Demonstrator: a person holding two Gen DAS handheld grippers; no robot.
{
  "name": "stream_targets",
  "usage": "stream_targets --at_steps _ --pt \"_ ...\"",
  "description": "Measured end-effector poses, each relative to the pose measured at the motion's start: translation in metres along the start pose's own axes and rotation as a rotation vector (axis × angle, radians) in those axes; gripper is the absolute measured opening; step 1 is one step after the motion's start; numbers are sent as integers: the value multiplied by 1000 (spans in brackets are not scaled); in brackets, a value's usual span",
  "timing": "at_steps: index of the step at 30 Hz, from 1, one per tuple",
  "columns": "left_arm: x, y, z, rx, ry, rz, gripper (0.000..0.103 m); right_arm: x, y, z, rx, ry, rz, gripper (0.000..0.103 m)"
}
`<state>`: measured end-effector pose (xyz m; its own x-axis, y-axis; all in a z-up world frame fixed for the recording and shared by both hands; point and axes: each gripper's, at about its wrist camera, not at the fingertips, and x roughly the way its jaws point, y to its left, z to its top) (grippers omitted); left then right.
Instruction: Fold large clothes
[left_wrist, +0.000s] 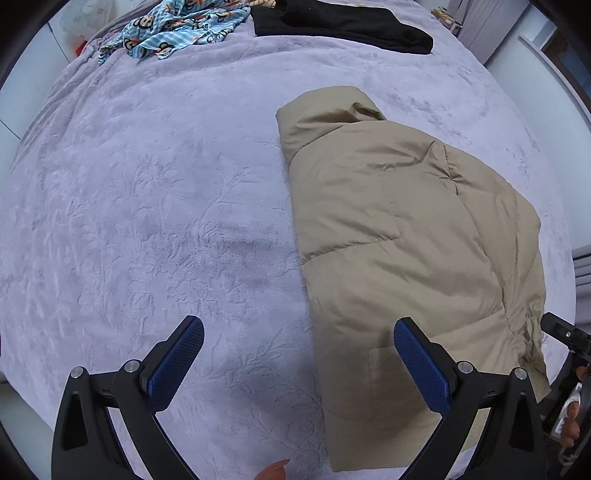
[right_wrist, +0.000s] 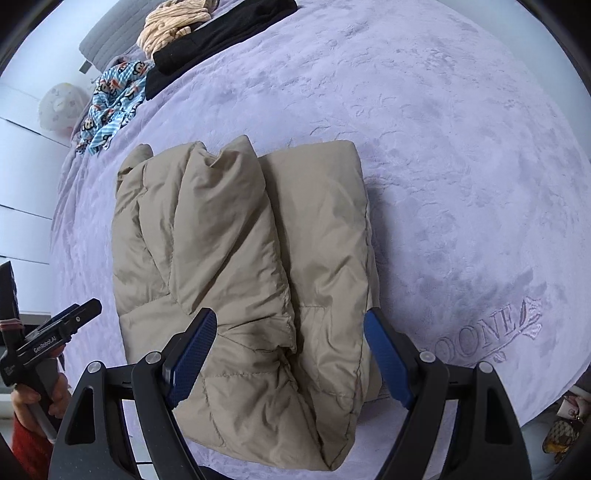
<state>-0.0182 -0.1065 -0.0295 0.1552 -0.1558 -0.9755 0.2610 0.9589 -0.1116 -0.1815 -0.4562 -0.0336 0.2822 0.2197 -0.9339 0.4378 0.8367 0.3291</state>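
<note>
Right hand-held gripper (right_wrist: 290, 354), wide open, empty, above half-folded tan jacket (right_wrist: 240, 277) on bed (right_wrist: 461, 166); next: grasp hem, fold over.

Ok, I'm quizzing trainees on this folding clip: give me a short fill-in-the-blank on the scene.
1. The folded puffer jacket is ____ in colour.
2. It lies on a ____ blanket.
3. The right hand-held gripper has its jaws ____.
4. The monkey-print garment lies beside a ____ one.

Missing: beige; lilac; open; black
</note>
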Motion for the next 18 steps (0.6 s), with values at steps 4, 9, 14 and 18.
stream_targets --at_steps 4,9,14,18 --pt "9 5 1 -26 23 -96 103 6 -18 9 16 10 57 86" --pt "28 5 4 -29 65 -188 103 11 -35 19 12 6 80 86" --pt "54 15 9 -75 98 -329 103 28 -48 28 -28 43 113 86" --pt "80 23 16 -128 134 -458 103 55 -68 37 23 105 204 86"
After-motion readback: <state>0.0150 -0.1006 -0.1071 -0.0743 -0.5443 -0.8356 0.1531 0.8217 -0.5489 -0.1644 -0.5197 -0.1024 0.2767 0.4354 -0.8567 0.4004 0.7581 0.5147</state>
